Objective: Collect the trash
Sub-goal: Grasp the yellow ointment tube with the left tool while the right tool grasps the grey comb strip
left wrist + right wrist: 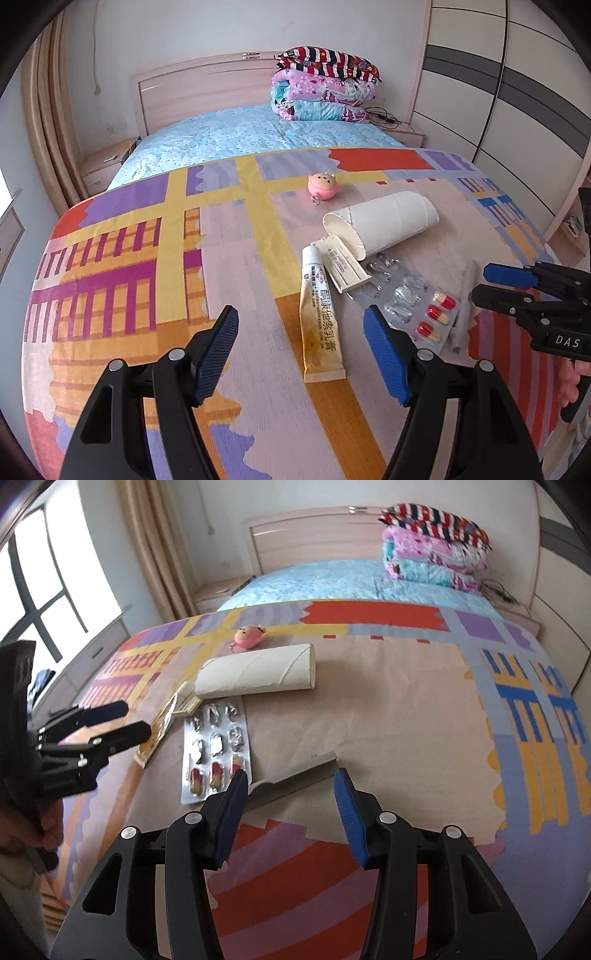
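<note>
Trash cluster mid-blanket, open fabric beyond toward bed edges.

Lying clustered on the patterned blanket: white cup on its side, ointment tube, blister pack, grey strip.

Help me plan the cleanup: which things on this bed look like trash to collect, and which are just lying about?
Likely trash:
- cardboard tube
- ointment tube
- small flat box
- pill blister pack, mostly emptied
- grey strip

Probably just lying about:
- pink toy keychain
- folded quilts
- black cable on the nightstand
</note>
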The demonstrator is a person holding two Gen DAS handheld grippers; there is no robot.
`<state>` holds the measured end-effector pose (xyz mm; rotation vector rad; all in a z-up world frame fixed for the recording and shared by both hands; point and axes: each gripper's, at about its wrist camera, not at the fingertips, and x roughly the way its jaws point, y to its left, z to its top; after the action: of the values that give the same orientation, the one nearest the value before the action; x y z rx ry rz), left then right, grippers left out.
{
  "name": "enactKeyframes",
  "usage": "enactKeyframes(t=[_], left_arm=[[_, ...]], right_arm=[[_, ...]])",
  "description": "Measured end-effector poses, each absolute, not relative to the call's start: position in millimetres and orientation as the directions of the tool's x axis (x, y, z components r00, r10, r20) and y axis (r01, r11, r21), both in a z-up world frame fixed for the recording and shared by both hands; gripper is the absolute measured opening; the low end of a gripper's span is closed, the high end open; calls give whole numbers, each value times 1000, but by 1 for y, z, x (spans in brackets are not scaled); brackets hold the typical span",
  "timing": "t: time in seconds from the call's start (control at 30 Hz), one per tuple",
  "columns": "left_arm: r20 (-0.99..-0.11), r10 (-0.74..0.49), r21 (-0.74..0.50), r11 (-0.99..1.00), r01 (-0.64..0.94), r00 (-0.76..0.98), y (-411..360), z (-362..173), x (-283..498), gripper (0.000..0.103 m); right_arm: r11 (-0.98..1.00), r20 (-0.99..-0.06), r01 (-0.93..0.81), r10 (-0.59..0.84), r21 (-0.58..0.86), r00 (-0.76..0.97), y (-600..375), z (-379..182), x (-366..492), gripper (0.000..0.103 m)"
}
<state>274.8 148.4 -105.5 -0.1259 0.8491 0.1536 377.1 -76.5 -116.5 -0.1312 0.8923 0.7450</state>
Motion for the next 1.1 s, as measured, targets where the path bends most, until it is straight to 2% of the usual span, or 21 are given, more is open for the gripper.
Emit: enactKeyframes(t=[0.17,0.27,0.37,0.53,0.6,0.67,0.77,1.03,1.07,1.1], left_arm=[[-763,101,-37,979,-199,639,148,-111,281,65],[-770,89,-47,980,-194,632,149,-115,285,48],[-773,90,-51,978,-203,628,152,-118,285,36],[-771,79,-48,982,-180,632,149,-118,284,32],[-770,36,-66,988,-136,637,145,-119,283,18],[-771,29,-66,990,-126,636,144,-119,279,15],[-771,23,-74,989,-125,636,144,-116,273,11],[-801,25,-77,987,-144,598,142,-112,267,13],[-803,31,-75,986,-152,596,141,-112,266,20],[-802,40,-70,985,-161,597,140,-111,265,38]], right_arm=[[754,-749,-624,531,205,396,-71,-121,381,46],[765,-753,-613,518,197,405,-72,-121,382,31],[769,-758,-613,507,182,411,-75,-121,382,27],[764,-763,-624,501,167,409,-78,-121,380,23],[770,-760,-613,504,179,411,-80,-121,381,17],[780,-755,-596,505,192,418,-85,-121,381,8],[776,-755,-597,514,206,408,-90,-122,380,6],[759,-757,-617,524,206,392,-97,-123,372,6],[757,-757,-619,526,207,389,-98,-123,371,6],[756,-756,-621,527,207,389,-98,-123,370,6]])
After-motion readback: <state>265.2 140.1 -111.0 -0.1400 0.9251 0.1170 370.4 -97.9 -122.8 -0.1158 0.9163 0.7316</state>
